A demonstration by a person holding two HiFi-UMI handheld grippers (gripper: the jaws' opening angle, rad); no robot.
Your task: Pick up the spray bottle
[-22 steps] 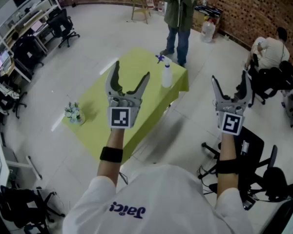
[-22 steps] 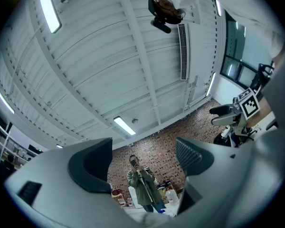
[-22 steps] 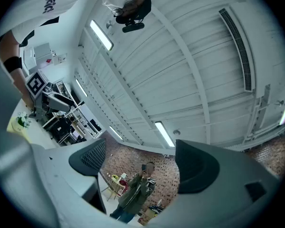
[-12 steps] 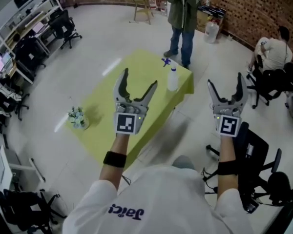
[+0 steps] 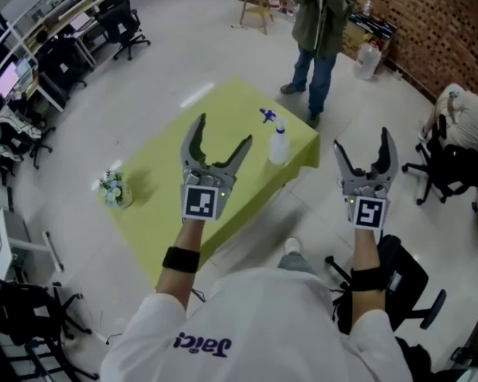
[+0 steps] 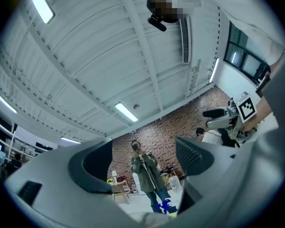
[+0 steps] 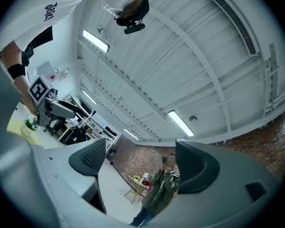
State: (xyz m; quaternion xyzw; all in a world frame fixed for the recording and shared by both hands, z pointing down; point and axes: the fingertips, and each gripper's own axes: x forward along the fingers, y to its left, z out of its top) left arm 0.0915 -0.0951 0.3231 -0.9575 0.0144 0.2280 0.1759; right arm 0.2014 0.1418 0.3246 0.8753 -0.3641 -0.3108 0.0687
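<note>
We see a table (image 5: 163,165) with a yellow-green cloth on a pale shiny floor (image 5: 183,54), a white spray bottle (image 5: 279,146) with a blue top standing up near its far corner, a little bunch of flowers (image 5: 111,188) at its left corner, well apart from the bottle

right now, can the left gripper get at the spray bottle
Probably yes: the left gripper is open and empty, and the spray bottle stands unblocked near the table's far corner.
</note>
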